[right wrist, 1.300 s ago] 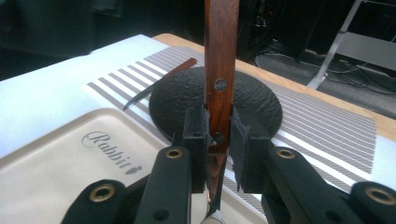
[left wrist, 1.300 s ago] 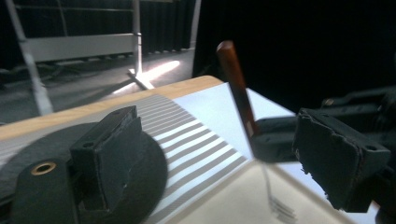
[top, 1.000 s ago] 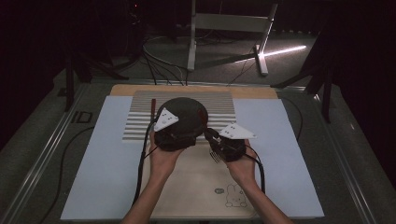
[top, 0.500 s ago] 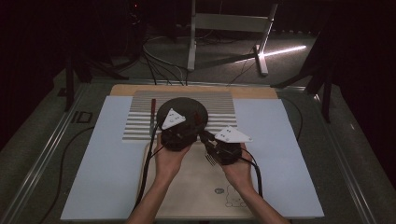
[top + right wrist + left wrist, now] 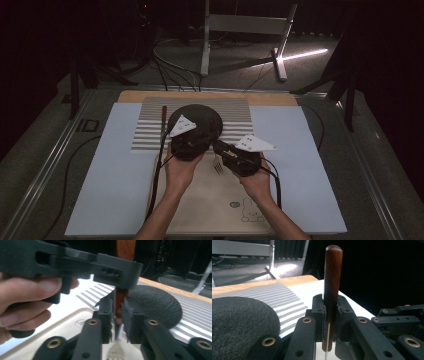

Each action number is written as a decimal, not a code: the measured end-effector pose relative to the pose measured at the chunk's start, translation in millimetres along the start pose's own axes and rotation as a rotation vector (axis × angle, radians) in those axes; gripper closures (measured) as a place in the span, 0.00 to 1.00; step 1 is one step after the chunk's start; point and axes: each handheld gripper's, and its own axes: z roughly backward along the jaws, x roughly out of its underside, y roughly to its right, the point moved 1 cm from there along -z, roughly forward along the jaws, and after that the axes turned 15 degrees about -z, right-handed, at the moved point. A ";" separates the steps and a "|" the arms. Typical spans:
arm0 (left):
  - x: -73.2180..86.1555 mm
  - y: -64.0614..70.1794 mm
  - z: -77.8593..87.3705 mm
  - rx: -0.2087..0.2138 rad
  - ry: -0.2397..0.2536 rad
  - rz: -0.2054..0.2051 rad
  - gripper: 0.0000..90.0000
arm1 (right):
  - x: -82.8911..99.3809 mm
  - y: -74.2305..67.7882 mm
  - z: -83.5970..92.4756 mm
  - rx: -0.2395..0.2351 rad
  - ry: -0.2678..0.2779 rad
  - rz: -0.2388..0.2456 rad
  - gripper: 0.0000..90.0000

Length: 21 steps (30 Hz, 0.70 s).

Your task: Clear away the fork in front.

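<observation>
A fork with a brown wooden handle (image 5: pixel 333 272) stands upright between the two grippers, its tines (image 5: pixel 217 167) down over the beige mat. My left gripper (image 5: pixel 330 307) is shut on the handle; in the high view the left gripper (image 5: pixel 209 143) sits at the edge of a black round mat. My right gripper (image 5: pixel 117 310) straddles the fork lower down, just above the tines (image 5: pixel 116 350). Its jaws have just been opening, a sliver of light shows beside the fork, and the fork is still between them. In the high view the right gripper (image 5: pixel 218 150) comes in from the right.
The black round mat (image 5: pixel 200 117) lies on a grey striped mat (image 5: pixel 235 120). A thin dark red stick (image 5: pixel 163 117) lies at the striped mat's left side. A beige mat with a rabbit drawing (image 5: pixel 215 200) is near me on a pale sheet (image 5: pixel 115 165).
</observation>
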 end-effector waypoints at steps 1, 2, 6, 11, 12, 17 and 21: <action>0.0 0.0 0.0 0.000 0.000 0.000 0.89 | 0.0 0.0 0.0 0.000 0.000 0.000 0.79; 0.1 0.4 0.7 -0.005 -0.005 -0.008 0.89 | -0.2 -0.7 -0.1 0.011 0.003 0.010 0.75; 0.0 -1.5 5.6 -0.011 -0.014 -0.030 0.89 | -2.6 8.3 1.6 0.043 -0.001 -0.017 0.50; 0.0 -8.7 13.9 -0.017 -0.016 -0.035 0.89 | -4.4 25.7 9.8 0.103 -0.007 -0.059 0.31; 0.0 -10.1 15.6 -0.017 -0.017 -0.034 0.89 | -4.6 28.6 11.6 0.117 -0.004 -0.058 0.27; 0.4 -15.5 22.0 0.001 -0.021 -0.045 0.89 | -1.7 38.0 18.0 0.173 -0.009 -0.011 0.22; 1.7 -21.0 28.5 0.006 -0.035 -0.057 0.89 | 5.4 43.5 22.8 0.202 -0.018 0.016 0.17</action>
